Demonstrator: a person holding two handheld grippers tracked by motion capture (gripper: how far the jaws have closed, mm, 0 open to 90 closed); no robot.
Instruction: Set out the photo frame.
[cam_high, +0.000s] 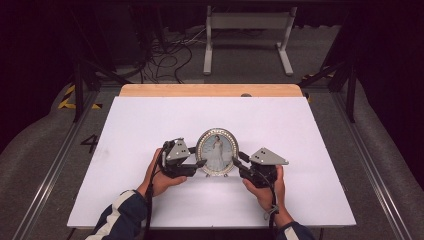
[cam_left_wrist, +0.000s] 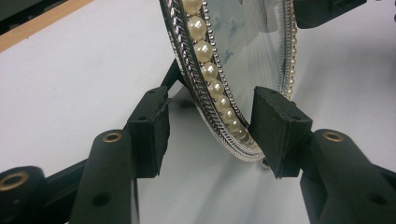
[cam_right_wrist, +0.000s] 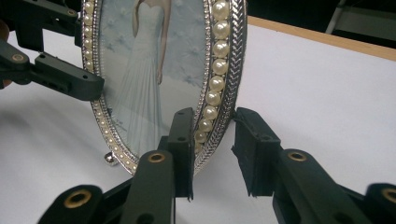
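- The frame (cam_high: 217, 151) stands upright mid-table (cam_high: 130, 120), its picture facing me, and I have a gripper at each side of it.
- My left gripper (cam_left_wrist: 210, 133) straddles the frame's lower left rim: the pearl-and-silver edge (cam_left_wrist: 219, 105) runs up between my jaws. The right pad (cam_left_wrist: 275, 128) sits at the front of the rim; the left pad (cam_left_wrist: 149, 130) stands clear behind it, with a gap showing. So these jaws are apart, not clamped.
- My right gripper (cam_right_wrist: 217, 149) straddles the lower right rim. The pearl edge (cam_right_wrist: 212, 100) passes between the pads; the left pad (cam_right_wrist: 182, 140) lies against the glass side, the right pad (cam_right_wrist: 254, 149) just behind the braided edge. I can't tell whether that back pad presses or only sits near.
- In the right gripper view, the left gripper's jaw (cam_right_wrist: 65, 77) reaches in at the far rim.
- My reading: the frame seems to be resting on its own, and I'm at the letting-go step of standing it up.
- Next I'd want both pairs spread evenly and drawn straight back off the rim, without brushing the edge, since a nudge could tip it.
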